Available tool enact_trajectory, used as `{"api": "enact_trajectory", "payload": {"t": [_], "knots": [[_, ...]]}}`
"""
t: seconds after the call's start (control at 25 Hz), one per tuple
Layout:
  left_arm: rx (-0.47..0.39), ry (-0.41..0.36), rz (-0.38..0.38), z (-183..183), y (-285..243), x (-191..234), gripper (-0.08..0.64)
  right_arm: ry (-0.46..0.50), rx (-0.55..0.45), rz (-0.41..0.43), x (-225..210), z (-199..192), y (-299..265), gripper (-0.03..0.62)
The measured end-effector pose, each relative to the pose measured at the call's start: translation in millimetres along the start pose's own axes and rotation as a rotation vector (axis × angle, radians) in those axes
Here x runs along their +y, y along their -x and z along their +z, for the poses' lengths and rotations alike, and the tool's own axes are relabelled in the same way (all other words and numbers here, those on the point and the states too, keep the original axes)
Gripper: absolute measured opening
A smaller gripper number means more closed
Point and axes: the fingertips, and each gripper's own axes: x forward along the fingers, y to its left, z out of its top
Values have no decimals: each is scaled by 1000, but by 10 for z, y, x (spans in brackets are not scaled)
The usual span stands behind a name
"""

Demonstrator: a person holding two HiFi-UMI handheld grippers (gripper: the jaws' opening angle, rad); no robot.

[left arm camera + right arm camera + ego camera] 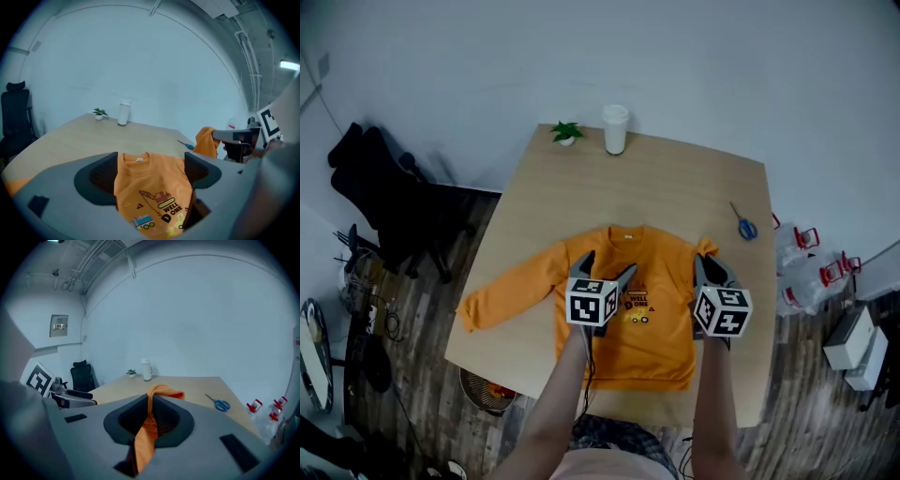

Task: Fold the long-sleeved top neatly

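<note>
Forearms, head view: two bare forearms reach up from the bottom edge, each ending in a hand-held gripper over the pale wooden surface.
Top, head view: the orange long-sleeved top lies face up on the near half of the surface, collar away from the person. Its left-hand sleeve is spread flat; its right-hand sleeve is lifted.
Left hand-held gripper, head view: the left hand-held gripper hovers above the chest.
Right hand-held gripper, head view: the right hand-held gripper sits by the right shoulder, with the cuff poking past its tips.
Bystanders, head view: blue-handled scissors, a white cup and a small plant stand well apart from the top, so the folding area is free.
Jaws, left gripper view: they stand wide apart with nothing between them; the top shows through the gap, lying below.
Writing, left gripper view: the chest print reads "WELL DONE" beneath a crane drawing, with a small truck beside it. The collar tag is too small to read.
Jaws, right gripper view: they are closed on a fold of the orange sleeve, which runs between the pads and out beyond them.
Reason, judged: the sleeve is pinched so it can be carried across the body, and the left hand-held gripper is free to steady the cloth.
Marker cubes: the marker cubes carry black-and-white squares and no words.
</note>
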Motion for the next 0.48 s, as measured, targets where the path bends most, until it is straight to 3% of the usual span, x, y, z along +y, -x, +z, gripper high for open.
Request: {"api": "enact_trajectory", "payload": {"t": [0.48], "knots": [[-26,87,171,-154,608,948,443,106,4,286,1414,95,-667,41]]}}
